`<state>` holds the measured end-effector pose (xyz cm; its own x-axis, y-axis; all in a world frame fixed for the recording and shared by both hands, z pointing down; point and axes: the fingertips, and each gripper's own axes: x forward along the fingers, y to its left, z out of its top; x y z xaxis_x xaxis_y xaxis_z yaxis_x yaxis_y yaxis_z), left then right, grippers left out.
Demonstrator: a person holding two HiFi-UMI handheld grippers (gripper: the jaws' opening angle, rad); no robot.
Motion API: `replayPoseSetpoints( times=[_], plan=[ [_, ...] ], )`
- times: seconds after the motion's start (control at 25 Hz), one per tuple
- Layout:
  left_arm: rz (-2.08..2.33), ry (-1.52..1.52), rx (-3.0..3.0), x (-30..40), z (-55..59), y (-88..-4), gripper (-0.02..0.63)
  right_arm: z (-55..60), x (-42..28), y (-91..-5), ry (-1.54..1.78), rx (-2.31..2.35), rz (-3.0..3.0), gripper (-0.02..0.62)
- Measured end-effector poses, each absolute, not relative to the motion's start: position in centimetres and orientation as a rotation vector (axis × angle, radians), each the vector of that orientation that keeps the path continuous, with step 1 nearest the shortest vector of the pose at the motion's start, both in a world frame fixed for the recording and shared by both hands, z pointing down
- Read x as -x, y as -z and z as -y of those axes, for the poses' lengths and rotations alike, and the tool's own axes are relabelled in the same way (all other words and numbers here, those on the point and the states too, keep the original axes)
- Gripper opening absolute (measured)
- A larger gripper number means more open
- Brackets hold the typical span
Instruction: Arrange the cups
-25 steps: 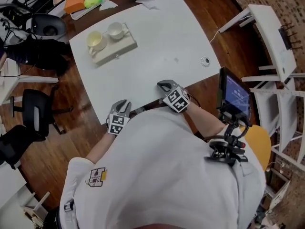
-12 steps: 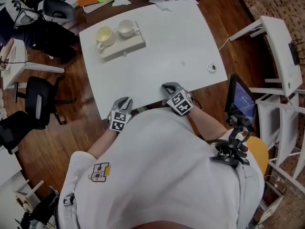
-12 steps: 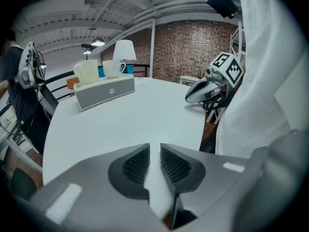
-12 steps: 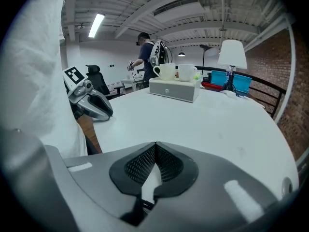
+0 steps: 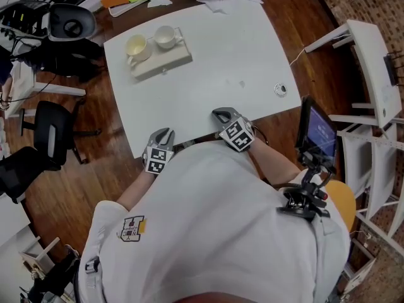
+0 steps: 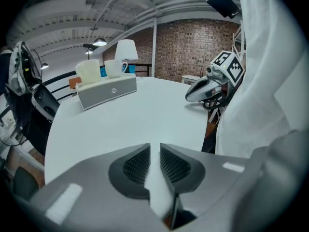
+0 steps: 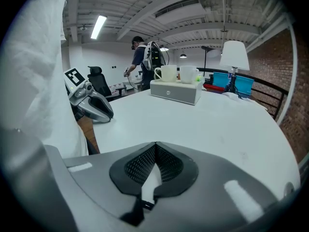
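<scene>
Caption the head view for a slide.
Cream cup and white cup stand on a box across the table; the empty left gripper is closing its jaws, the right gripper shut.

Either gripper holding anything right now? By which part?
Nothing held. Left gripper: jaws slightly apart and closing, nothing between; right gripper: jaws together, empty. The cream cup and white cup sit on the box across the table.

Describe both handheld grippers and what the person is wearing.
The left gripper and right gripper are curved grey shells, each bearing a white cube with black square markers. Their fingers have black ribbed pads. The left's are closing with nothing between. The person wears a white shirt.
</scene>
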<state>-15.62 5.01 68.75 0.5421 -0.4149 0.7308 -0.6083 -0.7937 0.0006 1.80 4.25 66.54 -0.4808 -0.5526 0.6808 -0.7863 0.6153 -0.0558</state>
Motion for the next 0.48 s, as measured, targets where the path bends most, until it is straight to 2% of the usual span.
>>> replayPoseSetpoints(
  times=[0.48],
  plan=[
    [0.853, -1.082, -2.513, 15.55, -5.32, -68.71, 0.06, -4.2, -1.82, -66.66, -0.468, -1.036, 2.211, 0.0]
  ],
)
